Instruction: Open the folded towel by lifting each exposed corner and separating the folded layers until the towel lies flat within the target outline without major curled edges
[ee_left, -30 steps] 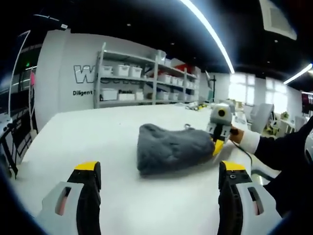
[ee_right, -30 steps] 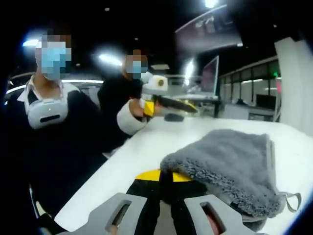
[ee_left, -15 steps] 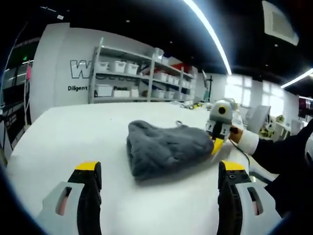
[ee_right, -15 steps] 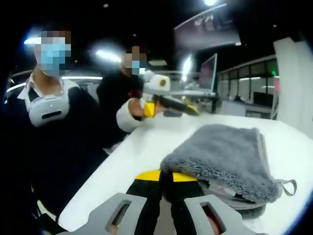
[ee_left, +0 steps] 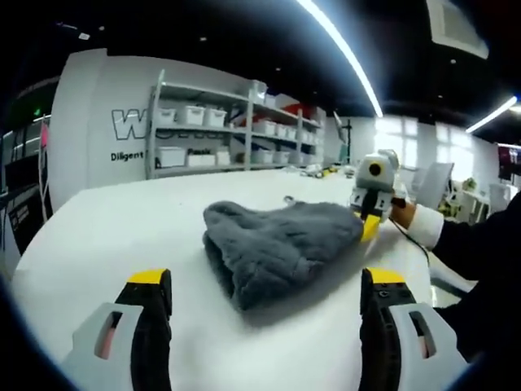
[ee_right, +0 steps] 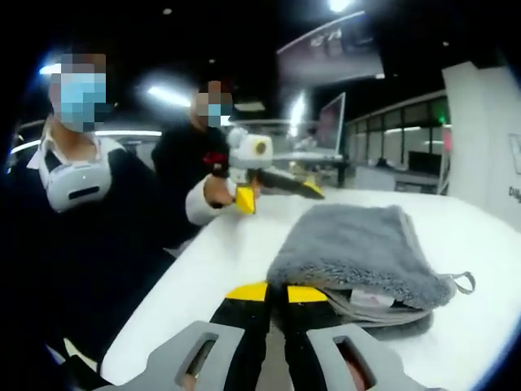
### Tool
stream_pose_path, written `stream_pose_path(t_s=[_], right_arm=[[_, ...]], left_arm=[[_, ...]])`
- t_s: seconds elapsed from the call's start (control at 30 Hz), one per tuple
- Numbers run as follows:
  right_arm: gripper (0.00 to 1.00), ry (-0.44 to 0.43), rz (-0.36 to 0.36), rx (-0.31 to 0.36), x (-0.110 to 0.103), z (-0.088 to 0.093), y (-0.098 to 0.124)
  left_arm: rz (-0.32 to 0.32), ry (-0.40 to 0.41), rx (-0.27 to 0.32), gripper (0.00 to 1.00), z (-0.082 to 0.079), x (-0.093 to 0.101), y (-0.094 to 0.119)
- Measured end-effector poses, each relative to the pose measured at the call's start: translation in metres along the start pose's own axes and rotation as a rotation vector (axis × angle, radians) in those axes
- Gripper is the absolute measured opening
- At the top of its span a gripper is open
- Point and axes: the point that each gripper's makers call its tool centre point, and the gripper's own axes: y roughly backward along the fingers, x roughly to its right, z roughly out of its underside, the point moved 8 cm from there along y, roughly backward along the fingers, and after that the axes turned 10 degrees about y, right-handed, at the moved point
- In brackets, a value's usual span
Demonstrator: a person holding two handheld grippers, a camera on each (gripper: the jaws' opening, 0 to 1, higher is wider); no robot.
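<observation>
Left gripper view: grey fluffy towel (ee_left: 281,248) folded, bunched; one edge raised.

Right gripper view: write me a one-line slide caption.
Right gripper, jaws closed on the folded grey towel's near edge on the white table.

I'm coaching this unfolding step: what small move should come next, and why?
Probably lift the right gripper and draw the pinched top layer back. It is shut on the towel edge, the towel lies folded on the table, and the left gripper waits open, short of it.
</observation>
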Motion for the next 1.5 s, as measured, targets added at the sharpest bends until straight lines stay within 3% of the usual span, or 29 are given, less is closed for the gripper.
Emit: stream_pose_path(t_s=[0.17, 0.3, 0.6, 0.73, 0.9, 1.2, 1.5], right_arm=[[0.00, -0.009, 0.010, -0.005, 0.001, 0.002, 0.003], [0.00, -0.013, 0.025, -0.018, 0.001, 0.004, 0.005], [0.00, 0.001, 0.080, -0.045, 0.001, 0.009, 0.012], [0.00, 0.015, 0.119, -0.053, 0.000, 0.010, 0.015], [0.00, 0.019, 0.149, -0.059, -0.001, 0.012, 0.017], [0.00, 0.015, 0.168, -0.065, -0.002, 0.013, 0.015], [0.00, 0.029, 0.175, -0.072, -0.002, 0.014, 0.015]], left_arm=[[0.015, -0.006, -0.006, 0.92, 0.003, -0.002, -0.008], [0.054, -0.010, 0.066, 0.89, 0.000, 0.001, -0.009], [0.029, -0.034, 0.050, 0.76, 0.006, -0.005, -0.017], [0.054, -0.036, 0.053, 0.71, 0.007, -0.001, -0.018], [0.086, -0.037, 0.028, 0.57, 0.014, 0.012, -0.020], [0.093, -0.019, -0.015, 0.52, 0.022, 0.024, -0.024], [0.064, -0.133, -0.060, 0.44, 0.028, 0.028, -0.030]])
